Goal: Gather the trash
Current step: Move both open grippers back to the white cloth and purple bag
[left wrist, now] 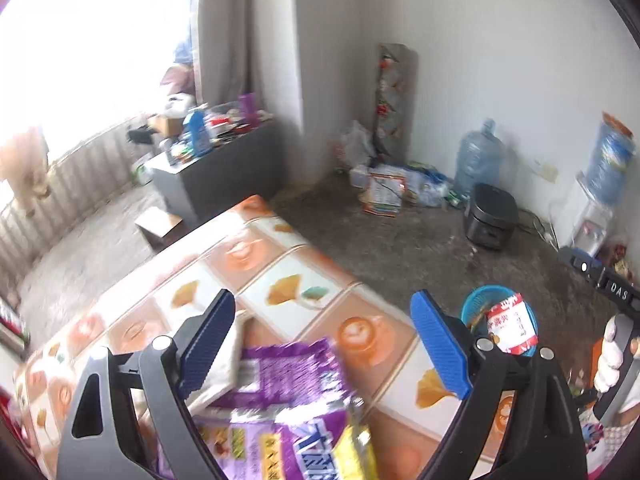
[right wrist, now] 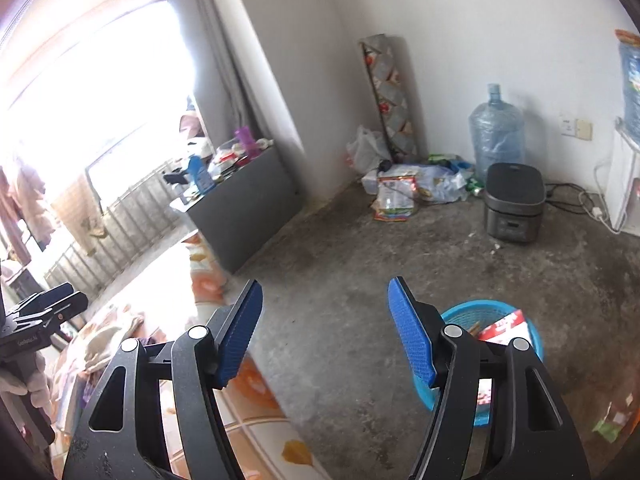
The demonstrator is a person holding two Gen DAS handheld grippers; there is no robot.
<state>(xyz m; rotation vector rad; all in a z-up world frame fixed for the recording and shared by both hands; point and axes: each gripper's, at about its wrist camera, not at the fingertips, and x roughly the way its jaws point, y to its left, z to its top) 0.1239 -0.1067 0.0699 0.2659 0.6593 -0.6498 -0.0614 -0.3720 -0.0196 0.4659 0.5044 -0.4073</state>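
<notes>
Two grippers stood open and empty: the left gripper (left wrist: 324, 342) above the purple packet (left wrist: 296, 392) on the table (left wrist: 280, 264), the right gripper (right wrist: 325, 330) beside the blue basket (right wrist: 536, 344). A red-and-white packet (left wrist: 511, 325) sat in that basket. Next, judging by this, came gripping the purple packet.

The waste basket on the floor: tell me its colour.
The waste basket is bright blue mesh, clearest in the right wrist view.

- Under your left gripper (left wrist: 322, 342) a snack packet (left wrist: 288, 392) lies on the worktop (left wrist: 280, 264).
- Right of the worktop, a basket (right wrist: 490, 354) stands on the floor (right wrist: 360, 260), a carton (right wrist: 505, 326) in it.
- Against the far wall: a water jug (right wrist: 496, 128), a rice cooker (right wrist: 514, 206) before it.
- Left, a cabinet (right wrist: 248, 208) carries clutter.
</notes>
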